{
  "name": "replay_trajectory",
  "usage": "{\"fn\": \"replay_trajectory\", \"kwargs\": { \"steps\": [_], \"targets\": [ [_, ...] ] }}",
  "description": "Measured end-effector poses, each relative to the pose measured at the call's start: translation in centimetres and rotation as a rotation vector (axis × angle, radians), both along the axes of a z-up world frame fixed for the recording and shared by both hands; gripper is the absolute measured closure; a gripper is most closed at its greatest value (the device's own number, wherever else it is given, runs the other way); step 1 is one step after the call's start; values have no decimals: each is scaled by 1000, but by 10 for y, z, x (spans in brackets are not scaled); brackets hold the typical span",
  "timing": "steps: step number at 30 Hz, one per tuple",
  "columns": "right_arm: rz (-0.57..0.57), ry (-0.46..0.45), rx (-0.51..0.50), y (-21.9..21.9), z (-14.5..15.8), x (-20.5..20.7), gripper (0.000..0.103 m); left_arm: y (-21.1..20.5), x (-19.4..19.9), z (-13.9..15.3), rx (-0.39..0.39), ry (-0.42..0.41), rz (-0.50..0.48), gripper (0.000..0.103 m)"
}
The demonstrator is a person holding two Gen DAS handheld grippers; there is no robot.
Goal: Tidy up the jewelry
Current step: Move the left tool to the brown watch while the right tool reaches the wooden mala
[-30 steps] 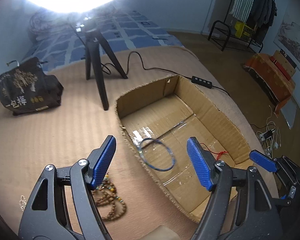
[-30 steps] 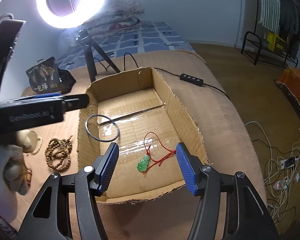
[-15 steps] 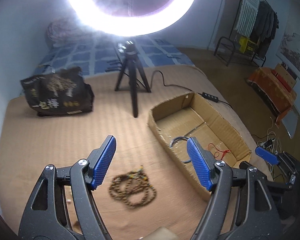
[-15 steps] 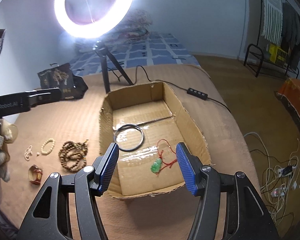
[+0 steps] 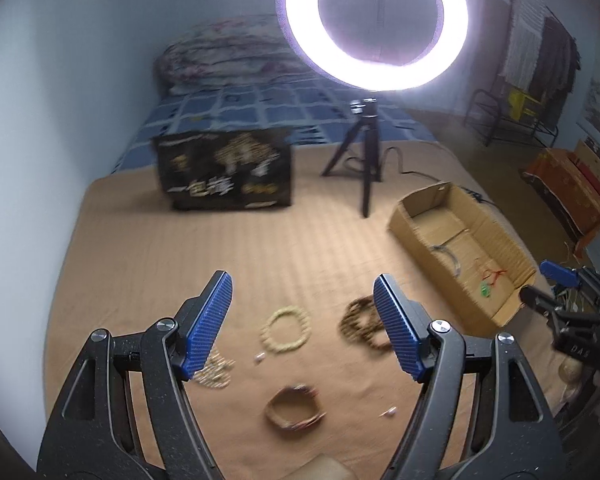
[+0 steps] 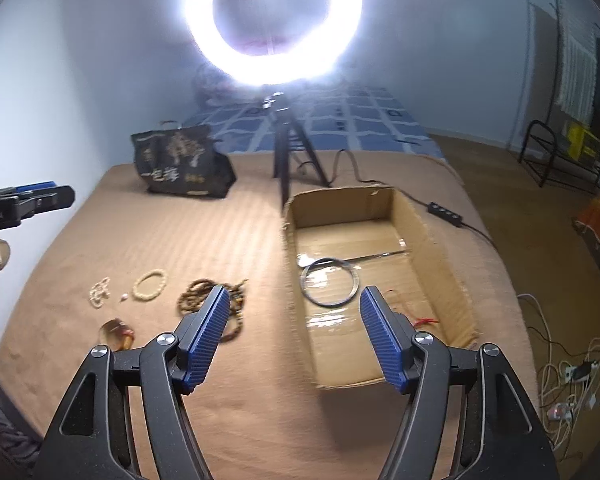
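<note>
My left gripper (image 5: 303, 322) is open and empty above loose jewelry on the tan bed cover: a cream bead bracelet (image 5: 287, 329), brown wooden beads (image 5: 362, 323), an amber bangle (image 5: 293, 407) and a pale chain (image 5: 215, 370). The cardboard box (image 5: 428, 256) lies to the right. My right gripper (image 6: 293, 332) is open and empty near the box's (image 6: 436, 236) front left corner. Inside lie a dark ring bangle (image 6: 329, 280) and a red cord (image 6: 424, 320). The wooden beads (image 6: 197, 298), cream bracelet (image 6: 150, 284) and amber bangle (image 6: 117, 334) lie left of the box.
A ring light on a black tripod (image 6: 287, 160) stands behind the box, its cable and switch (image 6: 446, 214) running right. A black printed bag (image 6: 179, 164) stands at the back left. Cables and a power strip (image 6: 568, 376) lie on the floor at the right.
My left gripper has swung left and back from over the box to above the loose jewelry. The dark ring bangle now lies in the box. My right gripper has pulled back and left.
</note>
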State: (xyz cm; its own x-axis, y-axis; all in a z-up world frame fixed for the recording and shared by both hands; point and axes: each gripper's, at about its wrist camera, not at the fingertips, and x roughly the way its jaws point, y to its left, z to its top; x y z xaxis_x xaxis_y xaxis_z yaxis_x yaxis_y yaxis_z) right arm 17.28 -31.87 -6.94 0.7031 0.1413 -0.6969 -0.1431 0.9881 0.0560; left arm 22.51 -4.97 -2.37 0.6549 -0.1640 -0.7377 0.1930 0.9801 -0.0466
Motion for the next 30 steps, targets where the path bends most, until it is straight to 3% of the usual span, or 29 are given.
{"fn": "replay_trajectory", "kwargs": {
  "steps": [4, 10, 19, 30],
  "targets": [
    [28, 18, 0, 17, -6, 0, 35, 31, -13, -18, 10, 31, 25, 28],
    [61, 73, -11, 39, -27, 1, 35, 61, -22, -57, -46, 134, 45, 28],
    [139, 146, -35, 76, -56, 19, 35, 63, -18, -103, -54, 250, 12, 40],
    [199, 244, -68, 100, -91, 43, 35, 54, -19, -137, -71, 347, -17, 46]
  ]
}}
